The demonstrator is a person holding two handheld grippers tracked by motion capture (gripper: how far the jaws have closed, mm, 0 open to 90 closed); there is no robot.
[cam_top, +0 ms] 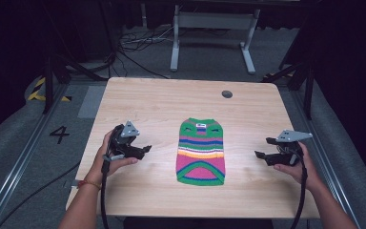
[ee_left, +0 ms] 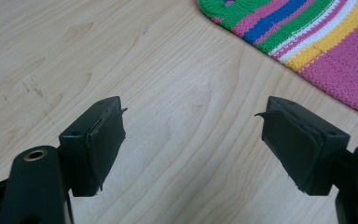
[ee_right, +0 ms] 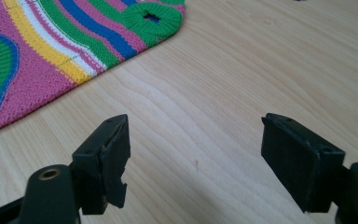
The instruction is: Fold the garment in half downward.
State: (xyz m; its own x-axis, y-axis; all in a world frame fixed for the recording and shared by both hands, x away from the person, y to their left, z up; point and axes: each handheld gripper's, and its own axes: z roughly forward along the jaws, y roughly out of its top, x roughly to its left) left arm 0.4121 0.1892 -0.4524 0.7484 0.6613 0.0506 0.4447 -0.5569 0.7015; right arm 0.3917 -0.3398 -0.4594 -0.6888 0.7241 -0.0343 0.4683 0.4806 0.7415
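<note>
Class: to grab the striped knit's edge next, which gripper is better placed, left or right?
Roughly even; left gripper looks slightly nearer the knit garment than right gripper. Both open, on opposite sides, apart from it.

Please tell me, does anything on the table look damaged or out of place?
The striped knit garment lies flat and tidy. Only the black pads of the left hand-held gripper look frayed at their edges.

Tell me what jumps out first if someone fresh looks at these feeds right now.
The striped knit garment lies flat at mid-table, its pink, green, blue and yellow bands loud against the pale wooden table. On either side sit the left gripper and right gripper, both open, holding nothing and apart from the cloth.
</note>
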